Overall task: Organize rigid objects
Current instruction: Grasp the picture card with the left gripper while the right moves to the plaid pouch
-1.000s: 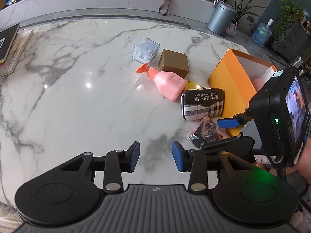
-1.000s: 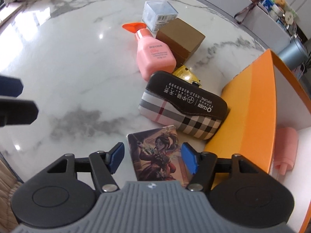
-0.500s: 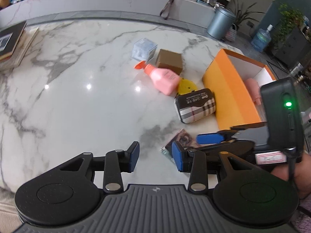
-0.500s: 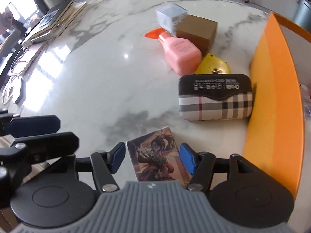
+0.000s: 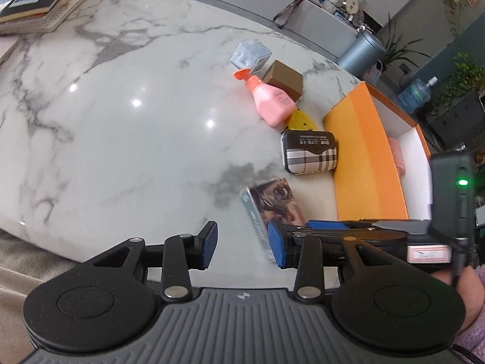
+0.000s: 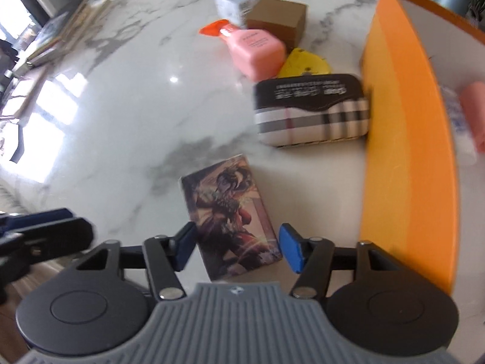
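Observation:
An illustrated card box (image 6: 230,215) lies flat on the marble table (image 6: 121,121), between the blue pads of my right gripper (image 6: 236,250). Its jaws are closing; the left pad sits at the box's edge, while a thin gap shows at the right pad. My left gripper (image 5: 242,242) stands open over bare marble just left of the same box (image 5: 272,200), nothing between its fingers. Beyond lie a plaid case (image 6: 312,118), a pink pump bottle (image 6: 257,48), a yellow object (image 6: 303,63), a brown box (image 6: 279,18) and a clear cube (image 6: 236,3).
An open orange box (image 6: 406,151) stands at the right, against the plaid case, with a pink item (image 6: 473,112) inside. Books (image 5: 39,0) are stacked at the table's far left. The table's near edge (image 5: 45,236) runs just below my left gripper.
Both views have rolled. The right gripper has come further over the card box and its jaws have narrowed around it. The left gripper has drawn back; the objects look farther away.

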Demonstrator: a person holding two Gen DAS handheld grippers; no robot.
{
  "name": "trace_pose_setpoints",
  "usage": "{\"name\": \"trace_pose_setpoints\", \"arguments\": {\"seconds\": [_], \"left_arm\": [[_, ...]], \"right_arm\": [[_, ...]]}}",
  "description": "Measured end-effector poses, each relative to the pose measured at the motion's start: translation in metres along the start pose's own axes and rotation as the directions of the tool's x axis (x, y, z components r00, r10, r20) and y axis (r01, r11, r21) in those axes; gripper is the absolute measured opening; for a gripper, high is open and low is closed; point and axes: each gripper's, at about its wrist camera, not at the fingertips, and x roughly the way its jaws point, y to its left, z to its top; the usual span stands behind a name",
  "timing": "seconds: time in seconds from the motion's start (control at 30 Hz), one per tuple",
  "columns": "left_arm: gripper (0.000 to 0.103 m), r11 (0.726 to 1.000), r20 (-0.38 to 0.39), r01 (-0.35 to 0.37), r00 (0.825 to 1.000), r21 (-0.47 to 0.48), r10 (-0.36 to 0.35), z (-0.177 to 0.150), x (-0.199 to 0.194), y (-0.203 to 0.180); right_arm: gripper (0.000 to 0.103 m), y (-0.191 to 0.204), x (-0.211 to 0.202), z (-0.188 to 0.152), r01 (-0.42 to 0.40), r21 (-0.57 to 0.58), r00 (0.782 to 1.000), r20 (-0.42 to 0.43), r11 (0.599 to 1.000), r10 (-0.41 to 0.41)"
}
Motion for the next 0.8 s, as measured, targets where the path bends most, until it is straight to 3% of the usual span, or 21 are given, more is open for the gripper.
{"name": "trace_pose_setpoints", "arguments": {"seconds": [0.1,0.17,0.27,0.37,0.43,0.57,0.7,0.8], "left_arm": [[0.059,0.999,-0.003,-0.012,1.0,-0.031,0.011,-0.001,0.003,0.006],[0.061,0.999,0.003,-0.03,1.0,-0.031,0.03,0.0,0.004,0.009],[0.068,0.998,0.015,-0.058,0.998,0.022,0.057,0.001,0.011,0.001],[0.078,0.99,0.011,-0.062,0.998,0.129,0.061,0.001,0.027,-0.021],[0.081,0.979,0.002,-0.102,0.995,0.178,0.104,0.001,0.042,-0.037],[0.083,0.966,-0.031,-0.178,0.982,0.186,0.187,0.002,0.069,-0.05],[0.083,0.962,-0.073,-0.206,0.972,0.178,0.222,0.002,0.087,-0.055],[0.082,0.957,-0.071,-0.218,0.969,0.192,0.235,0.004,0.095,-0.06]], "right_arm": [[0.047,0.001,-0.004,-0.002,-0.109,0.029,0.994,0.017,0.994,0.108],[0.026,-0.002,-0.009,-0.002,-0.133,0.045,0.99,0.057,0.99,0.13],[0.023,-0.01,-0.02,0.001,-0.126,0.084,0.987,0.114,0.988,0.116],[0.024,-0.009,-0.032,0.007,-0.02,0.045,0.986,0.167,0.999,0.012],[0.026,-0.007,-0.035,0.013,0.041,-0.014,0.984,0.175,0.999,-0.038],[0.026,-0.014,-0.032,0.022,0.108,-0.138,0.984,0.156,0.984,-0.086],[0.027,-0.012,-0.023,0.027,0.149,-0.292,0.984,0.137,0.945,-0.112],[0.037,-0.009,-0.016,0.037,0.194,-0.404,0.979,0.141,0.894,-0.149]]}}
